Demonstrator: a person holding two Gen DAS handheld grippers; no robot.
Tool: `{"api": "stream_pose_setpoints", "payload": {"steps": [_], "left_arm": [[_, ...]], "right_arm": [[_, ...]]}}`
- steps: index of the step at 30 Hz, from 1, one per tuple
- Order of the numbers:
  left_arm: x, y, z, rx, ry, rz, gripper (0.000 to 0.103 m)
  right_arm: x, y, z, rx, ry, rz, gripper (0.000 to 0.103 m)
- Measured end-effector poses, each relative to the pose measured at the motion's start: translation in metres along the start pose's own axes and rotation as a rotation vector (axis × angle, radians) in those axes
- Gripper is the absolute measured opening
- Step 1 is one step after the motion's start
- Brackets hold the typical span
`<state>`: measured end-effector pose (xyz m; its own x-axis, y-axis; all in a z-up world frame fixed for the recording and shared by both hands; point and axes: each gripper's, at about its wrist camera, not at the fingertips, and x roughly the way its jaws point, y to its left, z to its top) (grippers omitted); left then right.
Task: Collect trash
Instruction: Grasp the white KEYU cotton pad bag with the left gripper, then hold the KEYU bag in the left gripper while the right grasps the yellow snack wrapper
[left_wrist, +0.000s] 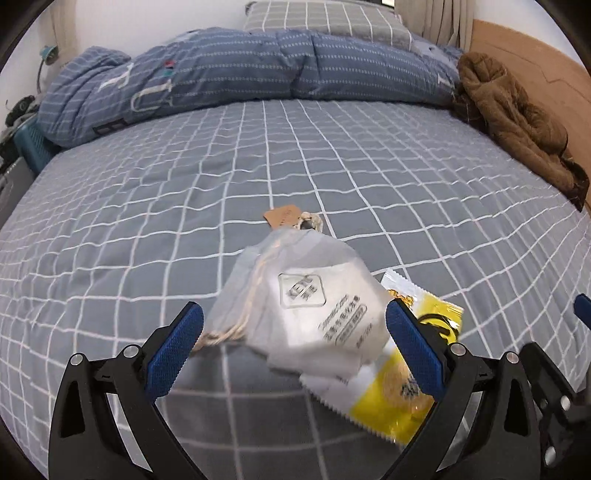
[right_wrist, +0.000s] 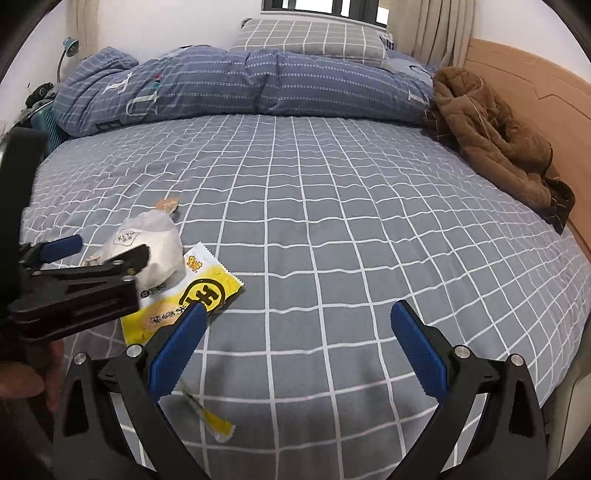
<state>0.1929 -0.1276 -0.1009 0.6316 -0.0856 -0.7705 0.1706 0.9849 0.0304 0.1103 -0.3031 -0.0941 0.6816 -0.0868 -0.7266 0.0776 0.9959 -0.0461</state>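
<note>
A crumpled white translucent bag (left_wrist: 306, 295) with printed text lies on the grey checked bed sheet (left_wrist: 147, 221), partly over a yellow snack wrapper (left_wrist: 402, 398). My left gripper (left_wrist: 293, 349) is open, its blue pads on either side of the white bag. A small brown paper tag (left_wrist: 282, 215) lies just beyond. In the right wrist view the white bag (right_wrist: 155, 240), yellow wrapper (right_wrist: 192, 299), brown tag (right_wrist: 168, 205) and left gripper (right_wrist: 99, 254) sit at left. My right gripper (right_wrist: 299, 345) is open and empty over bare sheet. A small yellow-and-clear wrapper strip (right_wrist: 214, 421) lies below it.
A folded blue quilt (right_wrist: 240, 85) and a grey checked pillow (right_wrist: 310, 38) lie at the bed's far end. A brown fleece jacket (right_wrist: 491, 136) lies along the right side against the wooden headboard (right_wrist: 535, 96). A blue crate (left_wrist: 33, 144) stands beside the bed at left.
</note>
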Motion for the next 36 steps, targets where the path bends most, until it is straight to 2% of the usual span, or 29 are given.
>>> {"api": "stream_pose_setpoints", "payload": {"steps": [3,4,9,11,14,24,28,36], "left_arm": [[0.015,-0.004,0.001,0.007,0.025,-0.003,0.097],[0.019,-0.004,0.001,0.004,0.03,-0.01,0.094],[0.026,-0.006,0.001,0.008,0.041,-0.041,0.07],[0.026,-0.005,0.001,0.007,0.044,-0.053,0.056],[0.02,0.003,0.003,-0.008,0.039,-0.065,0.049],[-0.022,0.069,-0.001,-0.117,-0.02,-0.032,0.048],[-0.031,0.084,-0.011,-0.113,-0.034,0.009,0.048],[-0.043,0.107,-0.027,-0.127,-0.034,0.035,0.048]], "right_arm": [[0.003,0.001,0.001,0.002,0.009,0.006,0.095],[0.003,0.001,0.001,0.001,0.009,0.008,0.095],[0.004,0.006,0.003,-0.002,0.015,0.018,0.095],[0.004,0.011,0.004,-0.008,0.018,0.025,0.095],[0.005,0.017,0.005,-0.018,0.019,0.036,0.095],[0.02,0.061,0.013,-0.055,0.056,0.136,0.095],[0.036,0.082,0.014,-0.075,0.098,0.168,0.095],[0.071,0.092,0.02,-0.01,0.183,0.202,0.095]]}}
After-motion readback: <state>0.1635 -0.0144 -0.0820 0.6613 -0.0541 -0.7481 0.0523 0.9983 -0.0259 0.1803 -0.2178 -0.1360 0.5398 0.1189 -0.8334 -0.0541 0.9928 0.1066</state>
